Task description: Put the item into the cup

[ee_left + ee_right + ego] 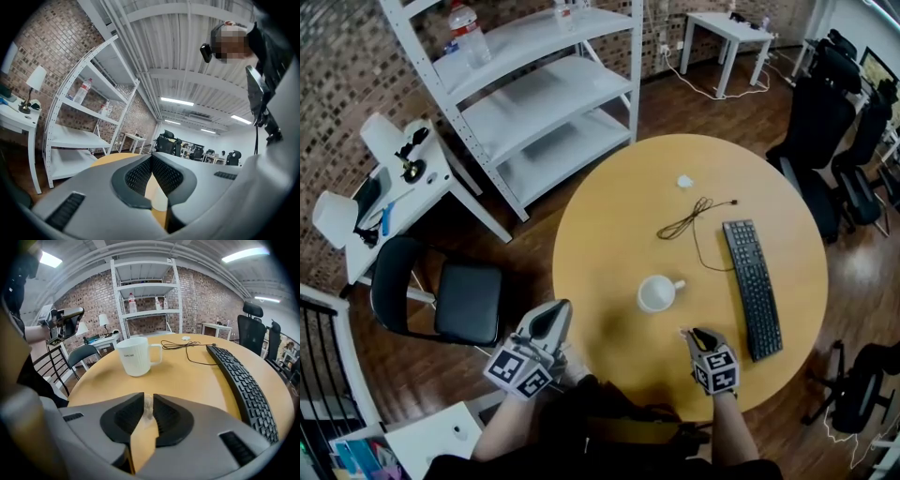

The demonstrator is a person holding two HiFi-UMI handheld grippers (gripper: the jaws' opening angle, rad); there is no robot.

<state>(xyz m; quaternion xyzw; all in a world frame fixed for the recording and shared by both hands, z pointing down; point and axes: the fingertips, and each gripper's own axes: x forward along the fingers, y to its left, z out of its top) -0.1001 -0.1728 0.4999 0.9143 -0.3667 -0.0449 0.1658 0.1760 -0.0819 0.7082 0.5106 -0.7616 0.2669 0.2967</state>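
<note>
A white mug [656,293] stands upright near the middle of the round wooden table [609,225]. In the right gripper view the mug [136,356] is ahead and slightly left, its handle to the right. My right gripper [692,334] hovers low over the table's near edge, just right of the mug. Its jaws are closed on a small pale translucent item [147,405] pinched at the pad tips. My left gripper [553,319] is held off the table's left edge, tilted upward. Its pads [140,176] meet with nothing between them.
A black keyboard [753,286] lies to the right of the mug, and a thin black cable [689,220] lies beyond it. A small white scrap [684,181] sits at the far side. A black chair [450,298] and a white shelf unit [534,103] stand to the left.
</note>
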